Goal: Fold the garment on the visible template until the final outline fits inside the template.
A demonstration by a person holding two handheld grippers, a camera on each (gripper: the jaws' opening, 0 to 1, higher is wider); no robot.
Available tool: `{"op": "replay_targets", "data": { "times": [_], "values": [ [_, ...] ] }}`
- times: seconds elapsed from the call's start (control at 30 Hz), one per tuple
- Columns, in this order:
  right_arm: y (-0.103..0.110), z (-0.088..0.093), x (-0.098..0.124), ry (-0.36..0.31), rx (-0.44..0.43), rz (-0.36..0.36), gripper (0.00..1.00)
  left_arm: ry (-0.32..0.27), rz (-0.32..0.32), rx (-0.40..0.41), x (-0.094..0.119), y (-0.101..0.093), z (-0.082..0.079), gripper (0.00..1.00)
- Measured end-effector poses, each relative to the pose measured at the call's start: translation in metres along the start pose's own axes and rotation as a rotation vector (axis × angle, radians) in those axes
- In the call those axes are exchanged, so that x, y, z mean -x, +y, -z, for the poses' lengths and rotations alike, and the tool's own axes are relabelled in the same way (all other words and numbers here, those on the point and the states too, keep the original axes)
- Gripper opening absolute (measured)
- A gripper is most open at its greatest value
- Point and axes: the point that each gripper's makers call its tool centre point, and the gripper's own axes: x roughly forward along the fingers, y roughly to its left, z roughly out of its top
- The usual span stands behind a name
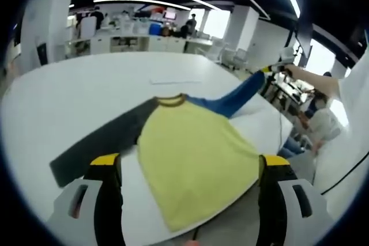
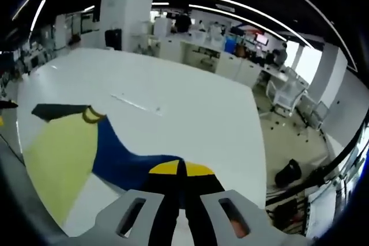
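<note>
No folds made yet: garment laid flat on table. Blue sleeve pinched by closed right tool, stretched toward 2 o'clock. Left tool gaping, nothing held.

The shirt lies flat on the surface, hem at the near edge, collar away. One sleeve stretches left; the other sleeve runs right into the right gripper.
</note>
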Motion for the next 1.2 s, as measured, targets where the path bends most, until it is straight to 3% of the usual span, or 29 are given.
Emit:
{"op": "replay_targets", "data": {
  "times": [0.47,0.7,1.2],
  "values": [
    [0.058,-0.066,0.014,-0.082,0.092,-0.115,0.02,-0.016,0.017,-0.018,0.019,-0.011,0.004,0.95],
    [0.1,-0.104,0.025,-0.131,0.126,-0.204,0.02,-0.036,0.018,-0.022,0.028,-0.012,0.003,0.95],
    [0.197,-0.135,0.016,-0.134,0.176,-0.377,0.02,-0.051,0.039,-0.019,0.034,-0.014,0.006,0.95]
  ]
}}
